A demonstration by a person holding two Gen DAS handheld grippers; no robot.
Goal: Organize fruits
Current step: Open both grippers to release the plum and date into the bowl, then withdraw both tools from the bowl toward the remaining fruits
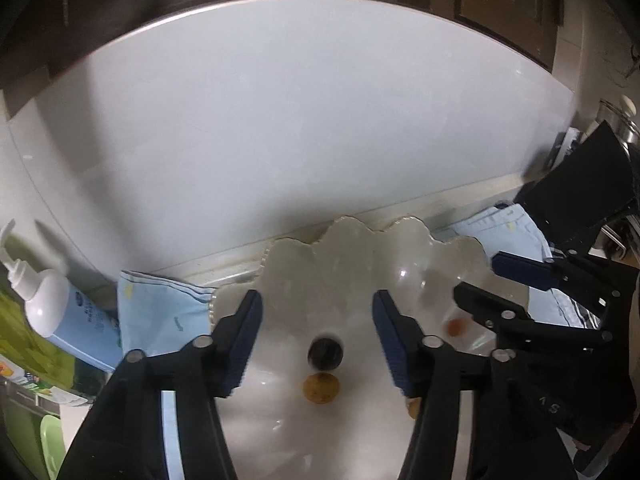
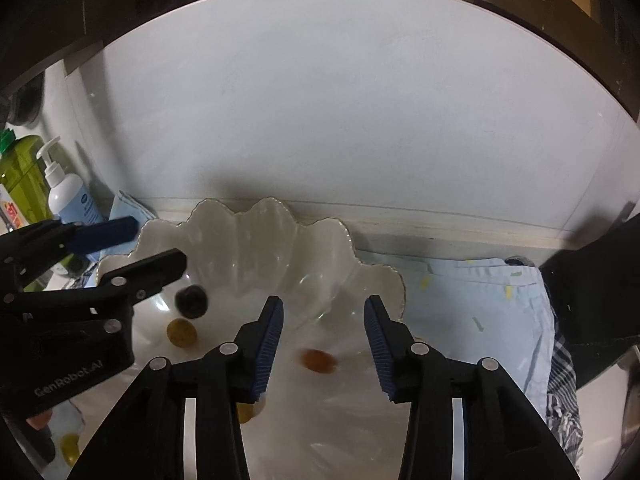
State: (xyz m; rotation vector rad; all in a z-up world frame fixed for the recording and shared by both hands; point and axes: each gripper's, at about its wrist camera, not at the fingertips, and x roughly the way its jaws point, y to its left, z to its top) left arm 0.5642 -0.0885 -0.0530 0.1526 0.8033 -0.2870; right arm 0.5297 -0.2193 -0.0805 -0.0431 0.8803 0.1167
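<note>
Both grippers, left gripper point(image 1: 318, 312) and right gripper point(image 2: 324, 320), hang wide apart and empty over the shell-shaped dish point(image 2: 240, 240). The orange fruit point(image 2: 318, 360) looks small, smooth, likely to roll; pinch gently across its middle.

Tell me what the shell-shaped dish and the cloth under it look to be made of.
Shell-shaped dish: probably glazed ceramic or opaque glass. It is glossy and cream-white with sharp light glints, a scalloped rim and moulded ribs; the look leaves open which.

Cloth: woven fabric, likely cotton. It is matte and pale blue with small printed flecks, stitched hems and soft folds.
</note>
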